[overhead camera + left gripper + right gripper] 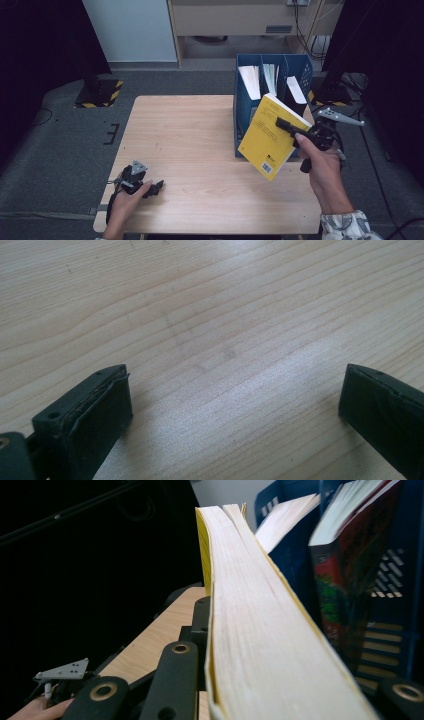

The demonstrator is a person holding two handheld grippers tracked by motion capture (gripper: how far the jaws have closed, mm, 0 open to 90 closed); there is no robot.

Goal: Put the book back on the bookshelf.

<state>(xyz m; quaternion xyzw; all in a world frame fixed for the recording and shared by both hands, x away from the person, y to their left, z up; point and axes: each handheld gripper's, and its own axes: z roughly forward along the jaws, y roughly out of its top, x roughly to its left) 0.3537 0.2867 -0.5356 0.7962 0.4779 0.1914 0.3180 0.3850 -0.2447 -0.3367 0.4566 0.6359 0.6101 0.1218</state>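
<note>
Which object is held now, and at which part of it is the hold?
The right gripper clamps a thick yellow paperback book at its page edge, lifted beside the blue file rack. The left gripper holds nothing.

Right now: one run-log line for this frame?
right gripper: shut on yellow book, lifted beside blue file rack | left gripper: open, idle on table
</note>
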